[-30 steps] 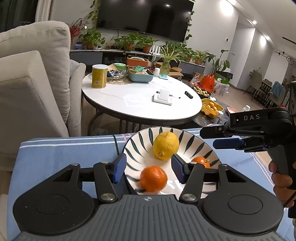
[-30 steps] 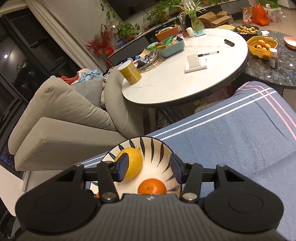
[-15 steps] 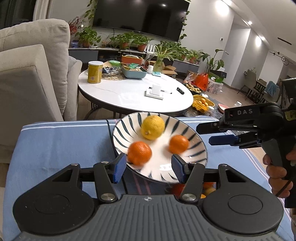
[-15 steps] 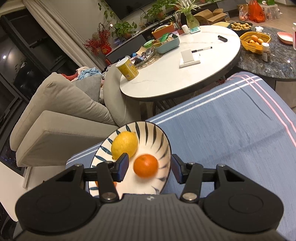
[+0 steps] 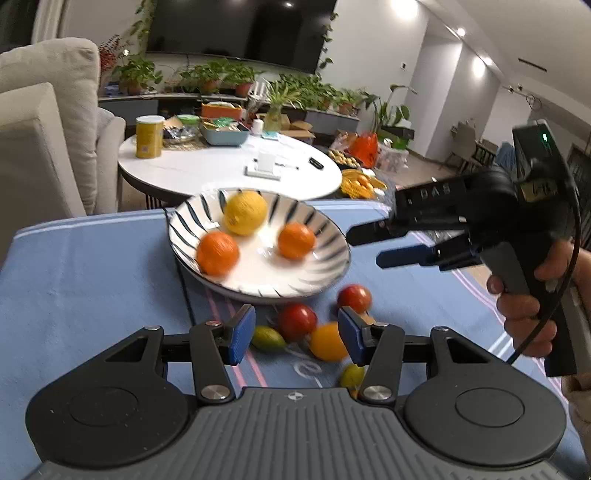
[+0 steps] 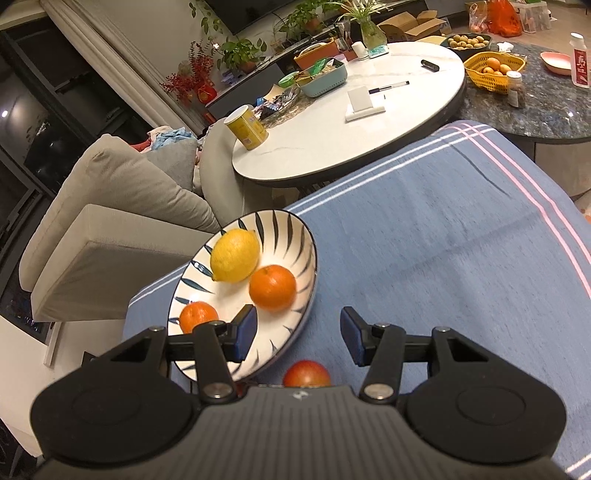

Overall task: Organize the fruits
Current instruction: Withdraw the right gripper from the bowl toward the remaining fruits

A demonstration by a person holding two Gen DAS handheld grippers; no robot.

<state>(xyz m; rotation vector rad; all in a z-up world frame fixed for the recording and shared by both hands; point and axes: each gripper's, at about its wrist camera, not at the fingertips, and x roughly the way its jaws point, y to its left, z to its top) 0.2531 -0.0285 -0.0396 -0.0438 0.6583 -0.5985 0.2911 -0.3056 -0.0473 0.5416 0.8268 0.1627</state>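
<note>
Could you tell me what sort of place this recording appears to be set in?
Most likely a home living room: a beige sofa beside a round white table, a large wall-mounted television, and a row of potted plants beneath it.

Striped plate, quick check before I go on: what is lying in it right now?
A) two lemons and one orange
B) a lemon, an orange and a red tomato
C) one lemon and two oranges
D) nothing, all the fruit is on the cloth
C: the striped plate holds a lemon and two oranges; the red and yellow-green fruits lie loose on the blue cloth in front of it, in the left wrist view.
</note>
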